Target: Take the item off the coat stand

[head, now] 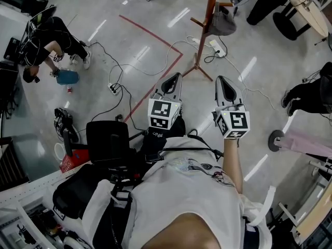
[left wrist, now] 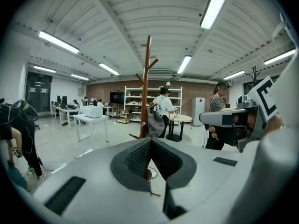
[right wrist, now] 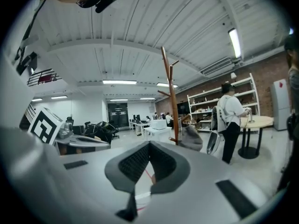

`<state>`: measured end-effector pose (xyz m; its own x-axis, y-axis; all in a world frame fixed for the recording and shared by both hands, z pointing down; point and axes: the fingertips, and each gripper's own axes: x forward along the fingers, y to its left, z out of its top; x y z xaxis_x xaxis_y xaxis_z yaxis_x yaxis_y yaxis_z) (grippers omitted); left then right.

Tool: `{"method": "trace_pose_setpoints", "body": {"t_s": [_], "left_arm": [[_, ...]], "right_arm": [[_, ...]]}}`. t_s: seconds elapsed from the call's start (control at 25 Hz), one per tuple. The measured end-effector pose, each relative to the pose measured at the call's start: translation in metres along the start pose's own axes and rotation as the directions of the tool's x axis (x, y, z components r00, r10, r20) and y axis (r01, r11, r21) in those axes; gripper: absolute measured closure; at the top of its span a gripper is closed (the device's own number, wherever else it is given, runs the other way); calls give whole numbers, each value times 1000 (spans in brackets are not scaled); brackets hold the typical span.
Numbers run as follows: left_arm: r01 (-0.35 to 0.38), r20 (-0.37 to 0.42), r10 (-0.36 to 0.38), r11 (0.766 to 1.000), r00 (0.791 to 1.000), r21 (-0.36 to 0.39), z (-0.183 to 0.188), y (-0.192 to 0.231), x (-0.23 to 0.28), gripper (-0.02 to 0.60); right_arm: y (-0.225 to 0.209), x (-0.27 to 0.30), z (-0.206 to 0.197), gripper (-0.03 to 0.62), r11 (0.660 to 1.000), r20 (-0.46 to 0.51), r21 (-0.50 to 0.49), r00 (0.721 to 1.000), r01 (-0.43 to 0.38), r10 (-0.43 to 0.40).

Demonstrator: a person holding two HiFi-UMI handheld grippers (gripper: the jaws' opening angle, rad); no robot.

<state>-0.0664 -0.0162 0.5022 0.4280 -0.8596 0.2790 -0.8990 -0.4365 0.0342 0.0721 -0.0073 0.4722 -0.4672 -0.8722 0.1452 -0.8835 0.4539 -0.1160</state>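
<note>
A brown wooden coat stand (head: pixel 207 19) rises from the floor ahead of me. A grey bag-like item (head: pixel 223 22) hangs from one of its lower pegs. My left gripper (head: pixel 175 78) and right gripper (head: pixel 223 80) are held side by side, well short of the stand, both pointing toward it. In the left gripper view the stand (left wrist: pixel 145 92) and the grey item (left wrist: pixel 156 124) sit far beyond the shut left gripper (left wrist: pixel 150 140). From the right gripper view the stand (right wrist: pixel 172 101) and the item (right wrist: pixel 191 136) also lie far ahead. The right gripper (right wrist: pixel 149 143) is shut, with nothing in its jaws.
Cables and a power strip (head: pixel 218 46) lie on the floor by the stand's feet, beside a red tape line (head: pixel 155 35). A person (head: pixel 44 40) crouches at far left. A black chair (head: pixel 106 139) stands close at my left. People, tables and shelves (left wrist: pixel 154 101) stand beyond the stand.
</note>
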Motion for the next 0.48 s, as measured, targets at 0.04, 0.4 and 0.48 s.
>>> {"method": "trace_pose_setpoints", "body": {"t_s": [0.04,0.4,0.48], "left_arm": [[4,5,-4,1000,1000,4,4,7,10,578],[105,48,-105,994,993,-4,46,66,81,578],[117,26,-117,993,993,-7,43,78,93,578]], "right_arm": [[-3,10,2,590,1000,2,-2,1000,7,-7],[-27,97,22,590,995,0,5,995,102,-102],[-31,112,22,589,993,-9,10,993,118,-118]]}}
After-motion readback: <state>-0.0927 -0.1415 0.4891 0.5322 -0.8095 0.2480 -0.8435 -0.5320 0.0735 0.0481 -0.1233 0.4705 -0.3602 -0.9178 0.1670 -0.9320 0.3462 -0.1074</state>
